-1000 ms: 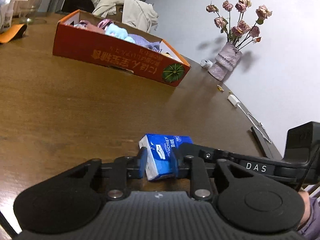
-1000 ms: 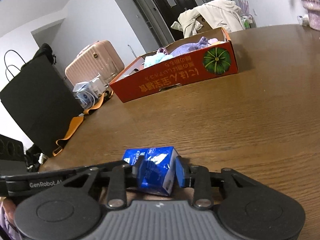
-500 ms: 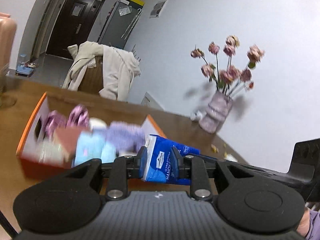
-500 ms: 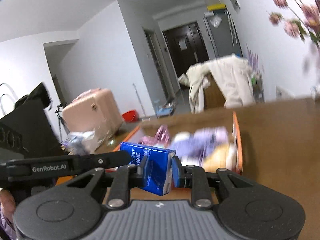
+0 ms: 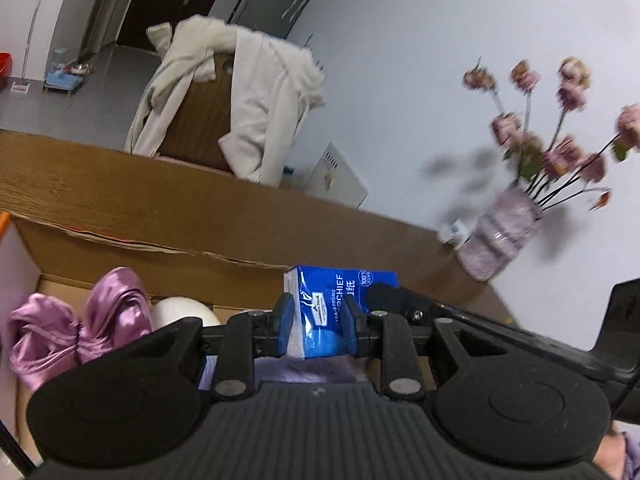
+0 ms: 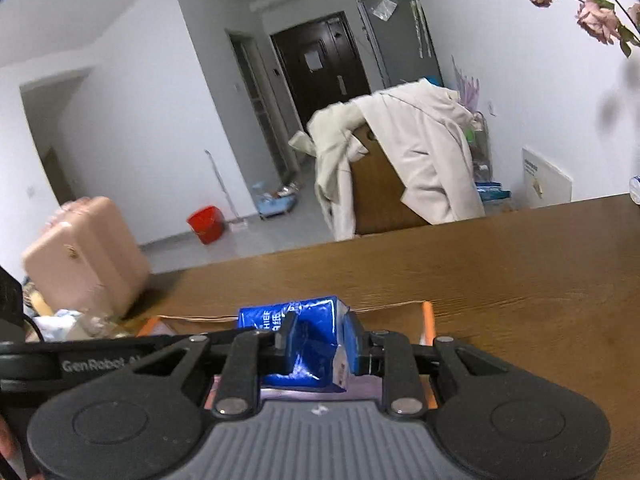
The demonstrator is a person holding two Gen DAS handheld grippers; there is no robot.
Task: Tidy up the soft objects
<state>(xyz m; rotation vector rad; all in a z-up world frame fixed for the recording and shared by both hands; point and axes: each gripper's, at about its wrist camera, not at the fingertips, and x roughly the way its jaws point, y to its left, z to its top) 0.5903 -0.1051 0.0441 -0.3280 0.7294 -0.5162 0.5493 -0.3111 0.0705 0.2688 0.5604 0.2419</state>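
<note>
A blue handkerchief tissue pack (image 5: pixel 320 316) is held from both ends. My left gripper (image 5: pixel 316 328) is shut on one end, my right gripper (image 6: pixel 320 350) is shut on the other end of the pack (image 6: pixel 308 344). The pack hangs above the open cardboard box (image 5: pixel 120 248), whose orange rim (image 6: pixel 427 318) shows in the right wrist view. Inside the box lie a shiny pink cloth (image 5: pixel 76 328), a white round soft thing (image 5: pixel 182 310) and a lilac cloth (image 5: pixel 312 372) right under the pack.
The wooden table (image 6: pixel 480 264) stretches beyond the box. A vase of dried pink roses (image 5: pixel 500 232) stands at the far right by the wall. A chair draped with a cream coat (image 6: pixel 400 160) is behind the table. A pink suitcase (image 6: pixel 84 248) stands on the left.
Both grippers lifted the tissue pack off the table and carried it forward; it now hangs over the open box instead of in front of it.
</note>
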